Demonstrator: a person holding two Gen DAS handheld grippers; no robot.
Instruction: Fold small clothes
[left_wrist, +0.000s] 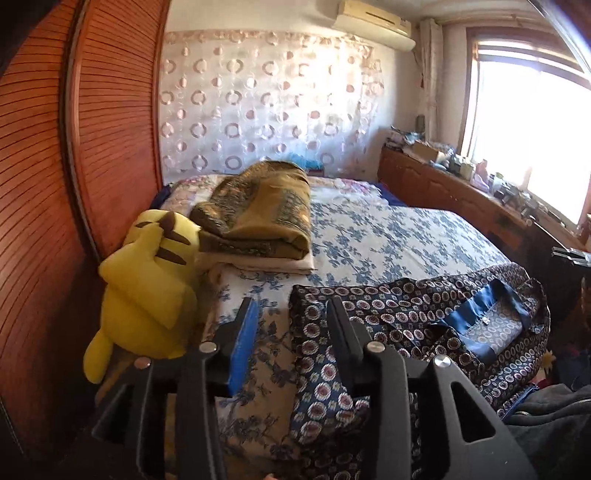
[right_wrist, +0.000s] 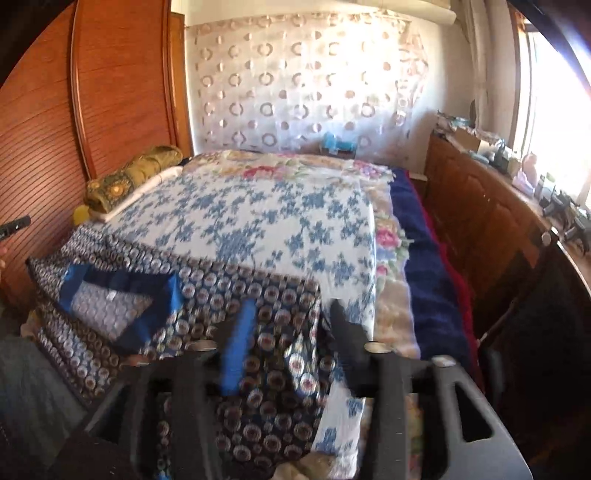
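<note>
A dark patterned garment with circle motifs and a blue collar (left_wrist: 424, 317) lies spread across the near end of the bed; it also shows in the right wrist view (right_wrist: 229, 295). My left gripper (left_wrist: 291, 306) is open, its fingers straddling the garment's left edge just above the cloth. My right gripper (right_wrist: 290, 310) is open over the garment's right edge, one finger over the cloth and the other over the bedsheet. Neither holds anything. The right wrist view is blurred by motion.
The bed has a blue-flowered sheet (left_wrist: 388, 236). A yellow plush toy (left_wrist: 147, 280) and a folded olive blanket (left_wrist: 258, 214) lie at the bed's left by a wooden wardrobe (left_wrist: 44, 184). A cluttered wooden cabinet (right_wrist: 480, 206) runs along the right under the window.
</note>
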